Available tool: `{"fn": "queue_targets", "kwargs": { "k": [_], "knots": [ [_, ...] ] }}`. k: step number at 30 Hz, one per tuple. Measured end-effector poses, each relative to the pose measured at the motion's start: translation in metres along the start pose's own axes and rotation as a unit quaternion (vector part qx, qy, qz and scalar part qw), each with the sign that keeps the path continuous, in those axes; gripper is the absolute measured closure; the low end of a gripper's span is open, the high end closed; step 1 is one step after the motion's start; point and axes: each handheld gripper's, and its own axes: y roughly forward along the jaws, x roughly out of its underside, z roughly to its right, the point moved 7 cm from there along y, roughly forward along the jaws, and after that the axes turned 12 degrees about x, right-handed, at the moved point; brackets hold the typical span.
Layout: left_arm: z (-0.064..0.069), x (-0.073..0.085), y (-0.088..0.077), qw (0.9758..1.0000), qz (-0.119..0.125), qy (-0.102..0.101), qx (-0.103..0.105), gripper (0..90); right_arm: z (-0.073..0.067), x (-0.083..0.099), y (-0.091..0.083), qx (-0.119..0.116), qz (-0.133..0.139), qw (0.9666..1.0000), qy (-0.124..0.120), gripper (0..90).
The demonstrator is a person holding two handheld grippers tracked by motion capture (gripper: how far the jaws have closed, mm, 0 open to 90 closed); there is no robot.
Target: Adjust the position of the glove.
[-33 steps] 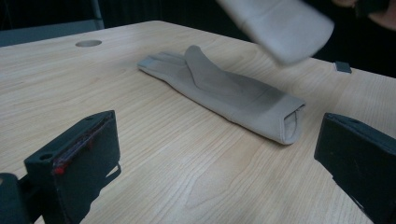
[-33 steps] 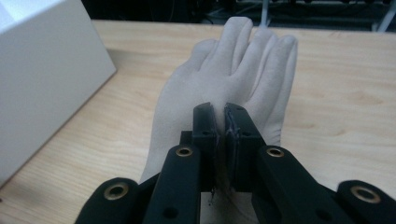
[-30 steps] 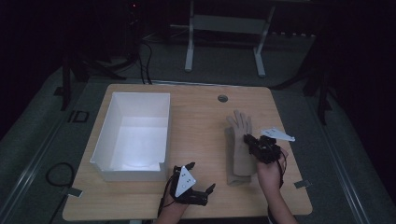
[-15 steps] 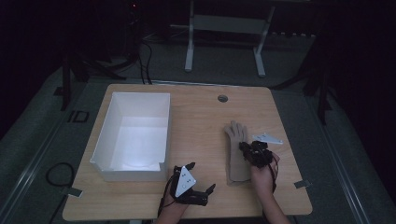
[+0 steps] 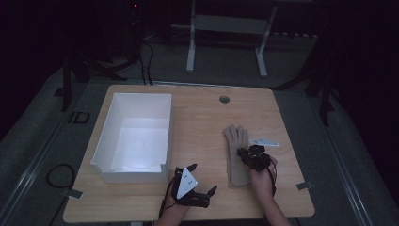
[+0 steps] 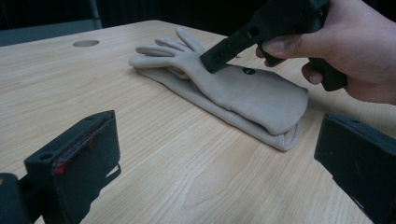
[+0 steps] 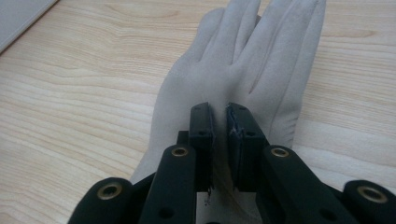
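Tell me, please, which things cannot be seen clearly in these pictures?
- Right gripper view: whether the right gripper pinches the beige glove fabric; the narrow gap is dark.
- Left gripper view: whether one glove or two lie stacked; the top layer hides it.
- High view: the white bin's near inside wall, hidden by its rim.

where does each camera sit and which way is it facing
High view: fixed above the person's side of the table, looking forward and down at the white bin and beige gloves; both forearms enter from below.
Left gripper view: rides low on the left gripper, jaws wide apart, facing the gloves and right hand.
Right gripper view: rides the right gripper, jaws nearly shut, over the gloves.
All three share the gloves.
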Motion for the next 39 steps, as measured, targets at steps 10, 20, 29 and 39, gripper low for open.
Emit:
{"fn": "queue_targets", "kwargs": {
  "k": [10, 20, 29, 39],
  "knots": [
    [0.000, 0.000, 0.000, 1.0000, 0.000, 0.000, 0.000, 0.5, -0.008, 0.000, -0.001, 0.003, 0.017, 0.9998, 0.007, 81.5],
    [0.000, 0.000, 0.000, 1.0000, 0.000, 0.000, 0.000, 0.5, -0.014, -0.003, -0.007, 0.008, 0.020, 0.9996, 0.018, 81.9],
    [0.000, 0.000, 0.000, 1.0000, 0.000, 0.001, 0.001, 0.5, -0.016, -0.001, -0.007, 0.019, 0.022, 0.9994, 0.019, 81.7],
    [0.000, 0.000, 0.000, 1.0000, -0.002, 0.001, 0.002, 0.5, -0.014, 0.007, 0.006, 0.018, 0.012, 0.9995, 0.024, 78.4]
  ]
}}
